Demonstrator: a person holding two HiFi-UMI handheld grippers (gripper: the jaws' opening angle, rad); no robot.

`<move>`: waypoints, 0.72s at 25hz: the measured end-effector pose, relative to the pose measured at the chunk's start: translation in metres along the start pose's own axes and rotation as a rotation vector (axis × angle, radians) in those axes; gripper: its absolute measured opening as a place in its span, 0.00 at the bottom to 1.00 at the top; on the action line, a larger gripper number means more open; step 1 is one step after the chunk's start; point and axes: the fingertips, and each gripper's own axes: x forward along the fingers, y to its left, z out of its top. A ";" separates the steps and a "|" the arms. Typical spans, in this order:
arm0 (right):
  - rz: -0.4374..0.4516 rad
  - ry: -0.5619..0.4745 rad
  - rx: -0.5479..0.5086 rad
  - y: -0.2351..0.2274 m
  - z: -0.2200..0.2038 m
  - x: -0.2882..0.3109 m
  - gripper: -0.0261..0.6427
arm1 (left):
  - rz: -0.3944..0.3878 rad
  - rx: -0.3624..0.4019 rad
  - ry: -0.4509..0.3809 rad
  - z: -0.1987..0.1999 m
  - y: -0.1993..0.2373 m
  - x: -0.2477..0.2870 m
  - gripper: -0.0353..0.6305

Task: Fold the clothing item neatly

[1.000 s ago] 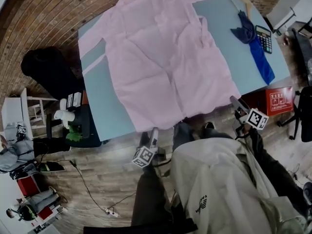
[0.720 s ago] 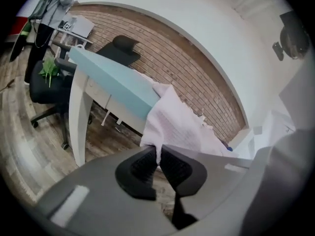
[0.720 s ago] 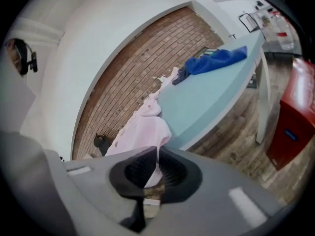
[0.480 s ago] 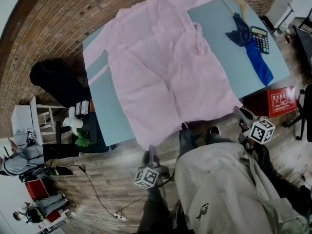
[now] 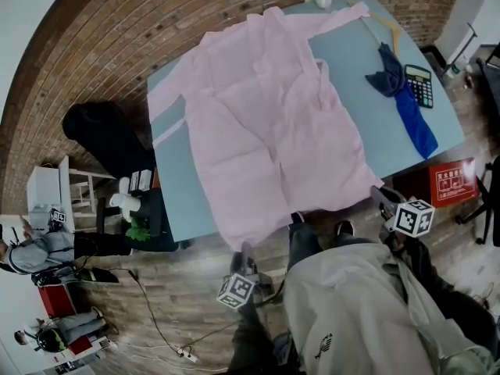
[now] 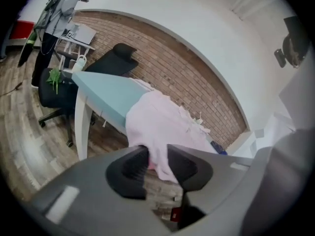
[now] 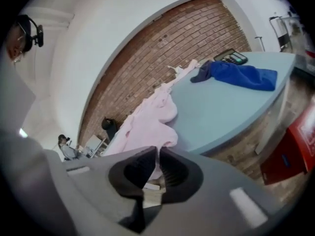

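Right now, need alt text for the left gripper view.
The left gripper, whose jaws have just been closing, pinches the hanging edge of a pink garment that drapes off a light blue table. Behind are a black chair, a brick wall and, far left, a standing person.

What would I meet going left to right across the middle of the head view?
From the left: black chair → pink garment → blue cloth.
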 end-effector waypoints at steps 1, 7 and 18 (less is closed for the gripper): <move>-0.059 0.006 0.013 -0.011 -0.003 -0.002 0.09 | 0.029 0.010 0.031 -0.008 0.005 -0.001 0.34; -0.254 0.037 -0.179 -0.007 0.010 -0.023 0.11 | 0.106 0.401 0.003 0.029 -0.035 -0.019 0.30; -0.628 0.273 -0.754 0.006 0.032 -0.041 0.07 | -0.217 0.471 -0.019 0.140 -0.121 0.076 0.27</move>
